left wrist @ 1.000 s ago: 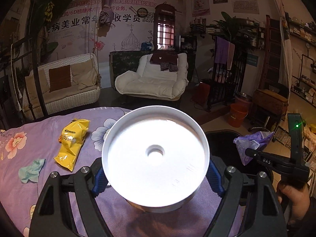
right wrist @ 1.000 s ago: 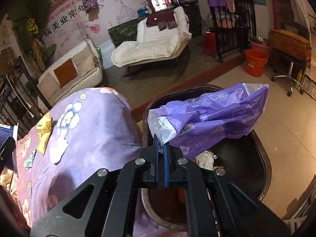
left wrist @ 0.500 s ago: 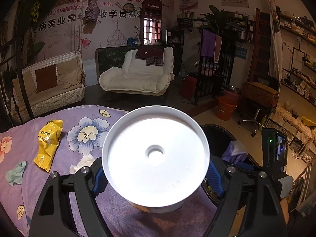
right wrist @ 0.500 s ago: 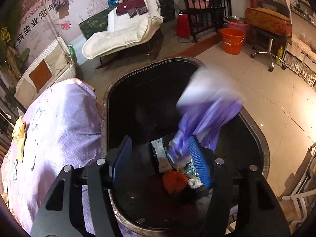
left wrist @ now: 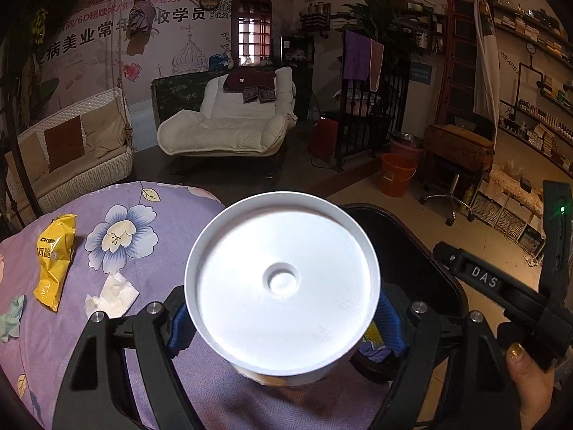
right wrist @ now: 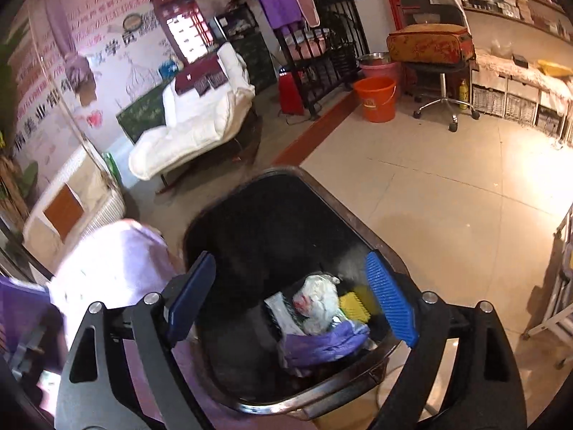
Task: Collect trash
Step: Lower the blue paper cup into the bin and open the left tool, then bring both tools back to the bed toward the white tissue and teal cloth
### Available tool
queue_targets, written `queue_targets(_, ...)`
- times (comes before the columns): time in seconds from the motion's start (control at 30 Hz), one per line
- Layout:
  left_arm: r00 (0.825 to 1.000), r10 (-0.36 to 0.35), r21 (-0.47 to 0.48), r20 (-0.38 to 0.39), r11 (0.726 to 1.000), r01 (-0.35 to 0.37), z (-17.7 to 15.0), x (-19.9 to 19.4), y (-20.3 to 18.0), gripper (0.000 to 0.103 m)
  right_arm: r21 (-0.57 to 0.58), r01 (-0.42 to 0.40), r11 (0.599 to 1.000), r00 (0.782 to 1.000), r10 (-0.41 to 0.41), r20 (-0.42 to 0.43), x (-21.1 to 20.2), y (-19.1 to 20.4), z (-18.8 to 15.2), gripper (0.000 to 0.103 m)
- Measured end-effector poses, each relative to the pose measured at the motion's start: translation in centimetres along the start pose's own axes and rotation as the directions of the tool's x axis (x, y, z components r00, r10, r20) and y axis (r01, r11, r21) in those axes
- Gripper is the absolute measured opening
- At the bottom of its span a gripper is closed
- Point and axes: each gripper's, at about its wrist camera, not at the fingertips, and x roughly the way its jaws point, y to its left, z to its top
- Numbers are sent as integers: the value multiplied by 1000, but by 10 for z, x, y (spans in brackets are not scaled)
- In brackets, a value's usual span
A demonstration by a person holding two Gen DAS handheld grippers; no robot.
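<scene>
My left gripper (left wrist: 284, 322) is shut on a cup with a white lid (left wrist: 283, 283), its blue pads pressing on both sides. It hangs over the edge of the purple flowered bedspread (left wrist: 118, 236), next to the black bin (left wrist: 412, 236). My right gripper (right wrist: 292, 297) hovers over the bin (right wrist: 229, 211); its jaws are opening, with nothing between them. A purple plastic bag (right wrist: 322, 344) lies loose in the bin, on other trash. A yellow snack bag (left wrist: 55, 254), a white tissue (left wrist: 112, 294) and a teal scrap (left wrist: 12, 317) lie on the bedspread.
A white wad (right wrist: 318, 301) and a yellow piece (right wrist: 352, 308) also lie in the bin. A person's hand (left wrist: 526, 376) holds the right tool. Beyond stand a white lounge chair (left wrist: 229, 125), a wicker sofa (left wrist: 71, 150), an orange bucket (right wrist: 376, 98) and a stool (right wrist: 440, 104) on tiled floor.
The right gripper opened and let go of the purple bag, which dropped into the bin. The left gripper carried the cup to the right, closer to the bin.
</scene>
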Motion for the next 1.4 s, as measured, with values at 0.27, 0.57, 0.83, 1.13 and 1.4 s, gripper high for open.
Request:
queue_targets(0.27, 998, -46, 3, -38, 999, 46, 11, 19, -7, 79, 38, 2, 999, 1000, -2, 8, -4, -14, 5, 91)
queue_targets(0.57, 979, -162, -32, -121, 987, 159, 15, 60, -36, 79, 100, -16, 995, 994, 5, 110, -19, -15, 17, 92)
queue_targets(0.83, 951, -224, -33, -214, 974, 222, 6, 93, -62, 80, 174, -2, 985, 991, -21, 131, -22, -34, 28, 92)
queue_targets(1.13, 931, -219, -10, -291, 974, 226, 1, 112, -77, 87, 217, -5, 976, 989, -28, 148, -27, -46, 30, 93)
queue_targets(1.4, 942, -228, -15, -248, 973, 232, 7, 102, -74, 90, 225, -10, 974, 987, -26, 157, -30, -48, 31, 93)
